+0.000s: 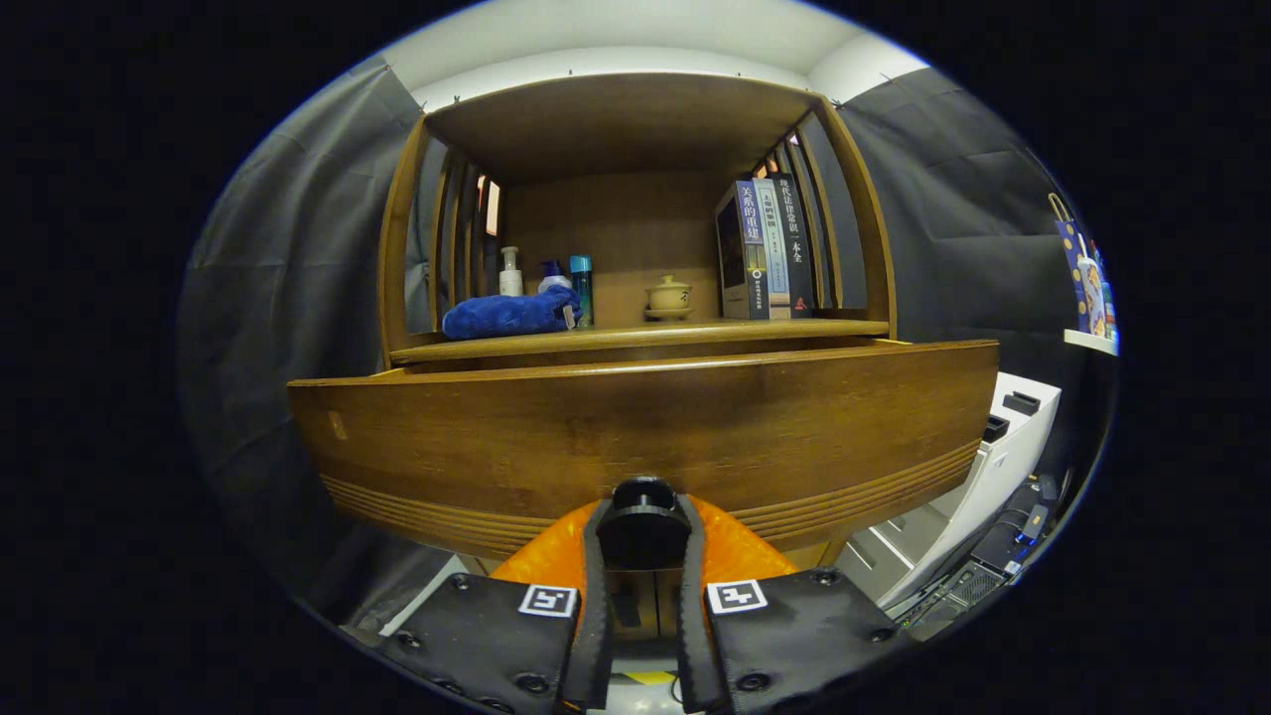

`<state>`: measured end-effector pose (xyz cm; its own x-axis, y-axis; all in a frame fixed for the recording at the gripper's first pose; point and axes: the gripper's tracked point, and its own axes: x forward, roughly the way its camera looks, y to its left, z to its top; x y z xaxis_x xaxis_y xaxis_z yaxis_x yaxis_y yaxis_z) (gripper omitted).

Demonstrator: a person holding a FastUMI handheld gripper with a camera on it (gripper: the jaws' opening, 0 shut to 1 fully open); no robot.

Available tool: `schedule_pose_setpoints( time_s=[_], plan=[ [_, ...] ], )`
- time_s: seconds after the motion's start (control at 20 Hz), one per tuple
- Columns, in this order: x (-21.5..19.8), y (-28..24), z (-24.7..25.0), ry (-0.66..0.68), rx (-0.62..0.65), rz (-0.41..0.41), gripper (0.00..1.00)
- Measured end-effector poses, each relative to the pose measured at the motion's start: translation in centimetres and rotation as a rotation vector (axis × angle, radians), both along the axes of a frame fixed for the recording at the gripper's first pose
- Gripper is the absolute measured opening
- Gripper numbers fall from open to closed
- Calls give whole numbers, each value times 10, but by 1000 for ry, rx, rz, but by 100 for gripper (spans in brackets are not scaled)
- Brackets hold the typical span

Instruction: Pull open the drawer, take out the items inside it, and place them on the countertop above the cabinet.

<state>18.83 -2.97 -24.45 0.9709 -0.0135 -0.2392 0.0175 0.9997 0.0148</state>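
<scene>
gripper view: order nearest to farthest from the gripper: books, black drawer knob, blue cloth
1. Black drawer knob: between the fingers of the gripper, which are shut on it.
2. Blue cloth: on the countertop beyond the drawer front, left side.
3. Books: upright on the right, set slightly deeper than the cloth.

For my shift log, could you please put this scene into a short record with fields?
hand-held gripper: fingers closed on the black knob, one on each side
drawer front: wooden, pulled out from the cabinet; its inside is hidden
countertop: blue cloth at left, with bottles behind it
middle of countertop: small lidded cup
right of countertop: upright books
task stage: drawer being opened, no item taken out yet
</scene>
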Motion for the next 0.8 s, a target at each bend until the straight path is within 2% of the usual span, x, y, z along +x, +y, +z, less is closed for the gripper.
schedule_pose_setpoints(
  time_s=[0.4,0.55,0.75,0.8],
  plan=[
    [-50,-2,4,15,-37,17,34],
    [-56,-3,-11,53,-35,15,34],
    [-56,-2,-9,31,-28,5,34],
    [-55,-2,-9,32,-27,0,39]
  ],
)
